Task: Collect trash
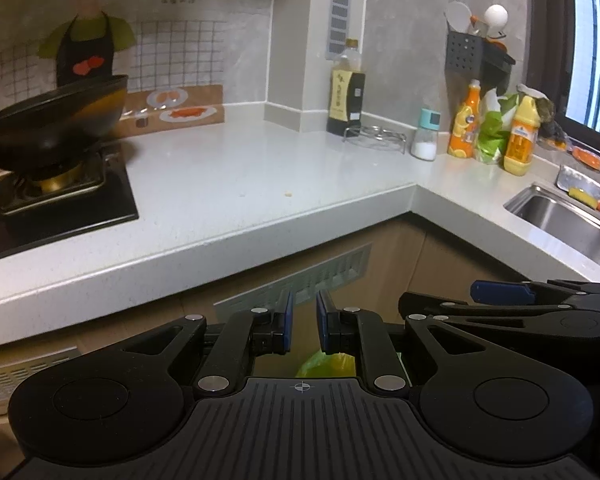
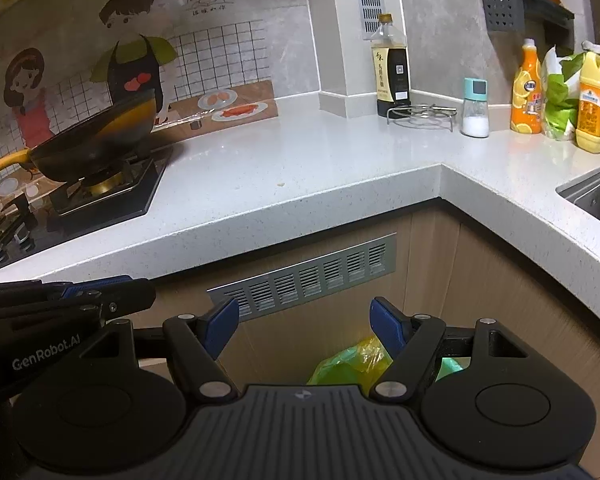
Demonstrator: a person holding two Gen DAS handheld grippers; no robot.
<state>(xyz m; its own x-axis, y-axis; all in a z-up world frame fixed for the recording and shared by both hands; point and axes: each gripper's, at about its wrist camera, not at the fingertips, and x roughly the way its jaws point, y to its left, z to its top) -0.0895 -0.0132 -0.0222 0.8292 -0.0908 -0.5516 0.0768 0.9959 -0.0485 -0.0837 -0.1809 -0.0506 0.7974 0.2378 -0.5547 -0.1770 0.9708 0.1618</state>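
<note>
White L-shaped countertop (image 1: 228, 184), grey wall (image 1: 404, 20), window (image 1: 592, 40).

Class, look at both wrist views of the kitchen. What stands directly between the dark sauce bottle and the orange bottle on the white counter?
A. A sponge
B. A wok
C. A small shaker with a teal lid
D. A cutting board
C: the small shaker with a teal lid, white grains in its base, stands on the white counter between the dark sauce bottle and the orange bottle.
</note>
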